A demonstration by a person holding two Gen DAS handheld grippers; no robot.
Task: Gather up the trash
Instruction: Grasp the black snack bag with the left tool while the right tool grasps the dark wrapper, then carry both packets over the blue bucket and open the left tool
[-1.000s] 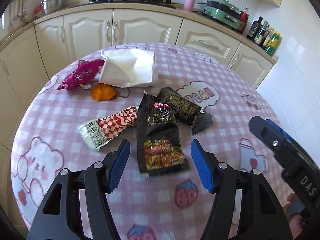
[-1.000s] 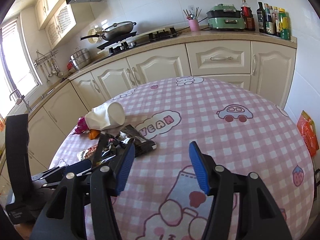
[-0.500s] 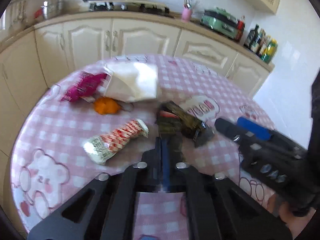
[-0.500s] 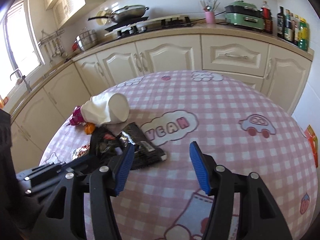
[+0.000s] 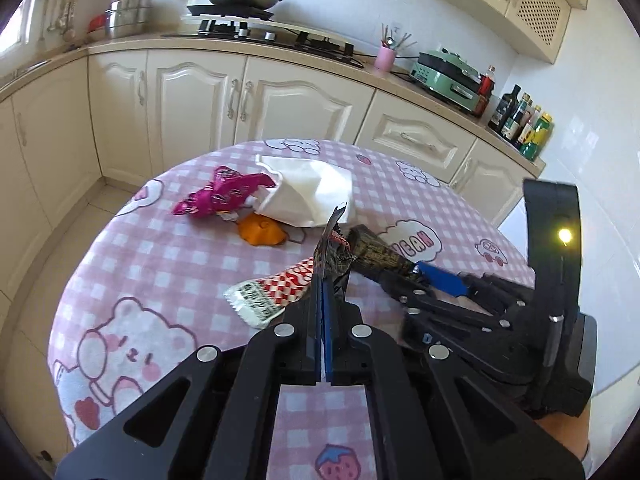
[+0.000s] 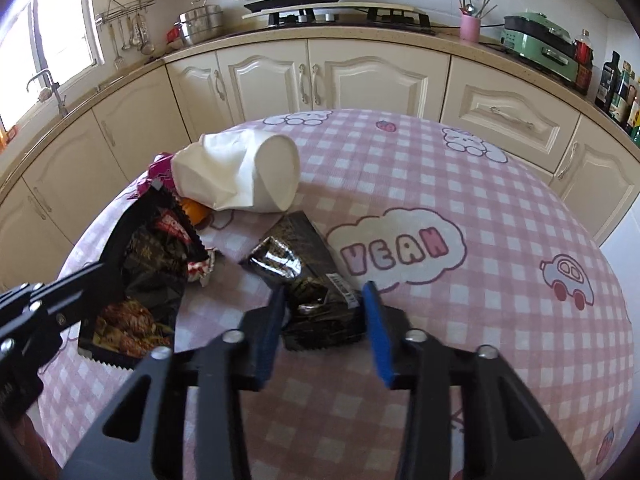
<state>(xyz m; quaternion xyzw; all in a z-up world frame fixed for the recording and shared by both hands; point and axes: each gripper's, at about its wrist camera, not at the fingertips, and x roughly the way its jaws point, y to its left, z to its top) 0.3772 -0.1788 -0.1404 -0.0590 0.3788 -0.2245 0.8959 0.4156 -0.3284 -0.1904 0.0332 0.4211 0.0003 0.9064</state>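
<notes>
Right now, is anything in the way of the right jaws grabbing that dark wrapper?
No. The dark wrapper already lies between the right gripper's closing jaws, with nothing visible in the gap. The left gripper holds another black wrapper off to the side.

From your left wrist view, the black snack wrapper showed only edge-on, its lower part hidden between the pads of your left hand-held gripper. Your right hand-held gripper covered the near end of the dark foil packet. The white paper bag hid most of the magenta wrapper and the orange peel in your right wrist view. The table was cut off at its near edge, and the small print on the red-checked wrapper was too small to read.
</notes>
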